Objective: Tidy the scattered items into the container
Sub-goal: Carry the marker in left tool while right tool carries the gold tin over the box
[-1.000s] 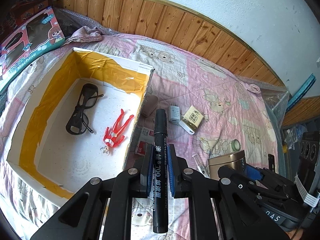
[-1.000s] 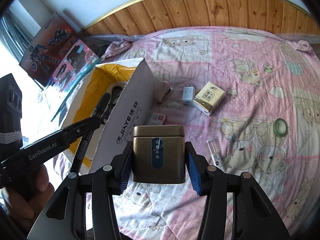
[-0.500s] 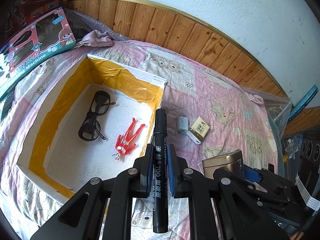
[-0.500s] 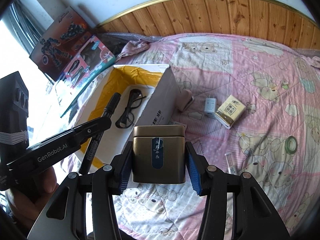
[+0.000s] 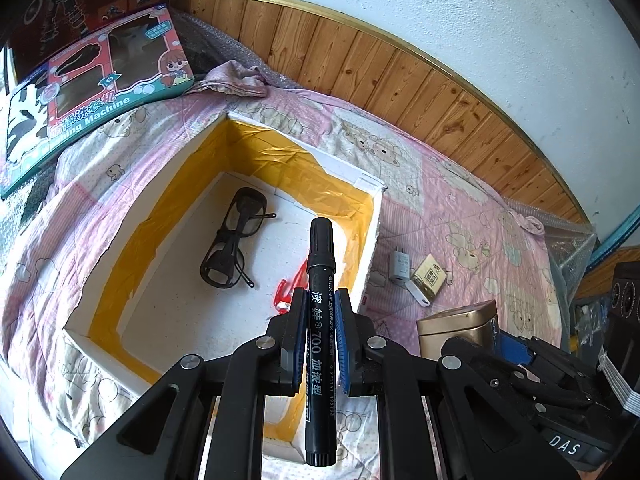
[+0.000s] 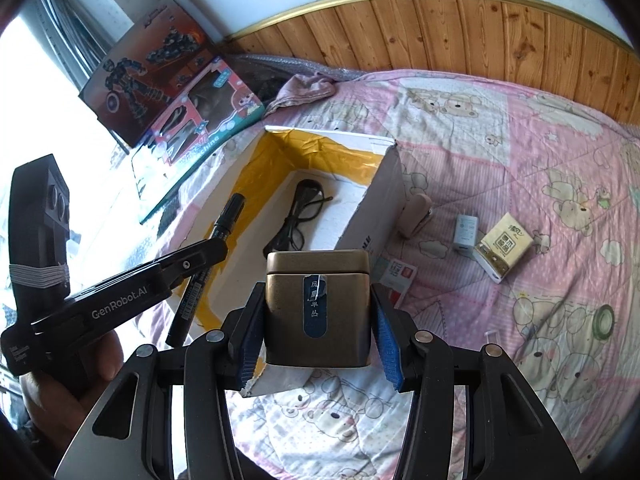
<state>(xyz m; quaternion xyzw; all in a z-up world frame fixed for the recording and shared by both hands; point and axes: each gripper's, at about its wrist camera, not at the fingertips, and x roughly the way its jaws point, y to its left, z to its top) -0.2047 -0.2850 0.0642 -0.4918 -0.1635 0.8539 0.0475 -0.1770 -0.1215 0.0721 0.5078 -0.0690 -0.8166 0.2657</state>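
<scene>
— Since a second ago both grippers have carried their loads up and over toward the box [image 5: 374, 216]; the marker [image 5: 320, 312], which hung over the bedding beside the box wall, now hangs over the inside of the box.

— What's left of the box?

— Two toy cartons [image 6: 168, 92] lean at the bed's edge, with a crumpled cloth [image 5: 236, 80] just behind the box's far corner.

— And in the box?

— Glasses [image 5: 232, 248] lie on its white floor, and a red toy figure [image 5: 290, 286] lies beside them, partly hidden by the marker. The left gripper [image 5: 320, 312] is closed tight on the marker, its blue pads pressed to the barrel, cap pointing forward.

— The right one?

— The right gripper [image 6: 318, 320] is clamped on a gold tin [image 6: 318, 304], spread about the tin's width, held above the box's near right corner.

— Right of the box?

— Scattered on the pink quilt [image 6: 520, 128]: a beige stapler-like thing [image 6: 416, 210] against the box wall, a red-and-white card [image 6: 396, 278], a white charger [image 6: 466, 230], a tissue pack [image 6: 506, 242], and furthest out a green tape roll [image 6: 604, 318].
</scene>
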